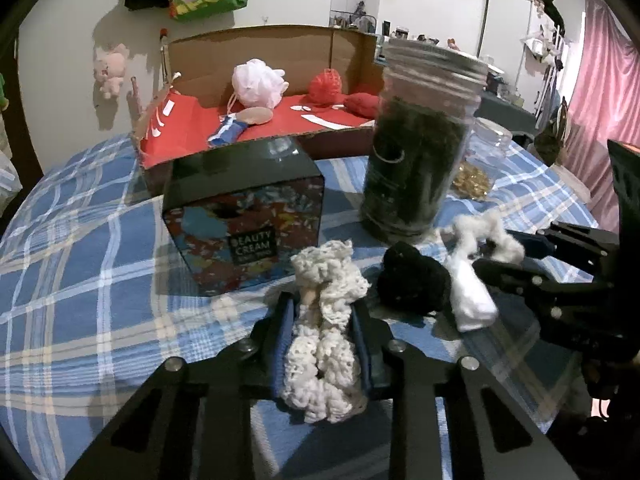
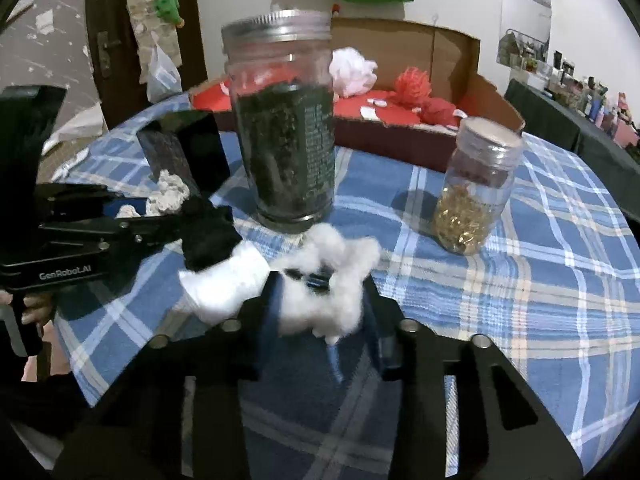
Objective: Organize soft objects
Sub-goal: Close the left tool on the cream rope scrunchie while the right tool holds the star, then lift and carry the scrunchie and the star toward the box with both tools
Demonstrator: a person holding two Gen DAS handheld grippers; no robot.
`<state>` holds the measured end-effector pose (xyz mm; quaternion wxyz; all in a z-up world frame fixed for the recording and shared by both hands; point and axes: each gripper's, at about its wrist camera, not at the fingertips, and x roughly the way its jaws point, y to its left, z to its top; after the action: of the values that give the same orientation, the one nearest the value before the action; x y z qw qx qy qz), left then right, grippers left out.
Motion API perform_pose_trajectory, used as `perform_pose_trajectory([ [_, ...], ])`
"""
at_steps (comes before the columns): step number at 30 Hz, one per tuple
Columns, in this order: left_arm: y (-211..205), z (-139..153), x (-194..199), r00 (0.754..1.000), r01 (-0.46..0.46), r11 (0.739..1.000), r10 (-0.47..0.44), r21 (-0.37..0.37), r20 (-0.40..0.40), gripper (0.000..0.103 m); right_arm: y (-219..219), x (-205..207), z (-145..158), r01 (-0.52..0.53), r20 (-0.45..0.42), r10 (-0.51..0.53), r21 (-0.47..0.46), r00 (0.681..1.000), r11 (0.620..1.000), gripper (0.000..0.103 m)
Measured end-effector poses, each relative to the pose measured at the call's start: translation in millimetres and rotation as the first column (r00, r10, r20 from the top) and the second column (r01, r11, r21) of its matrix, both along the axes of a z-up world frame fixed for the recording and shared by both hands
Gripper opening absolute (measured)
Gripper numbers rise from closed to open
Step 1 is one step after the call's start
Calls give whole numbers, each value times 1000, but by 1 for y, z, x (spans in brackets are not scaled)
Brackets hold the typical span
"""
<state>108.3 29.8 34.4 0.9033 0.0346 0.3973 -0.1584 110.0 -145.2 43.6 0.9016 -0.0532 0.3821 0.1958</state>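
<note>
My left gripper (image 1: 322,312) is shut on a cream crocheted scrunchie (image 1: 326,332) just above the plaid table. It also shows at the left of the right wrist view (image 2: 160,208). My right gripper (image 2: 320,284) is shut on a fluffy white scrunchie (image 2: 332,276), seen from the side in the left wrist view (image 1: 480,236). A black scrunchie (image 1: 412,280) and a white folded cloth piece (image 1: 470,296) lie on the table between the two grippers. The cardboard box (image 1: 256,46) with a red lining holds a pink mesh pouf (image 1: 258,84) and red yarn balls (image 1: 328,84).
A tall jar of dark green leaves (image 1: 416,152) stands right behind the scrunchies. A colourful "Beauty Cream" box (image 1: 248,216) stands to its left. A small jar with gold pieces (image 2: 476,188) stands to the right. The plaid cloth (image 2: 520,280) covers the table.
</note>
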Motion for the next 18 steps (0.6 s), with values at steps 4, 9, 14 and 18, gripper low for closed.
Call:
perform_pose_trajectory([
  [4,0,9,-5,1000,0,1000,0,3,25,28,-8,-3,4,5,15,-6,36,1000,999,33],
  [9,-6,26,-11,998,30,999,-29,-19,61,27,-18,-6,13,17,24,-18,70,1000,997,33],
  [14,-23,35,-12,993,85,996,-82,-40,85,27,-23,-10,25,13,46,-17,90,999,996,33],
  [18,-35,34,-9,991,108,993,-104,-47,82,27,-23,-10,30,3,50,-9,106,999,994,33],
])
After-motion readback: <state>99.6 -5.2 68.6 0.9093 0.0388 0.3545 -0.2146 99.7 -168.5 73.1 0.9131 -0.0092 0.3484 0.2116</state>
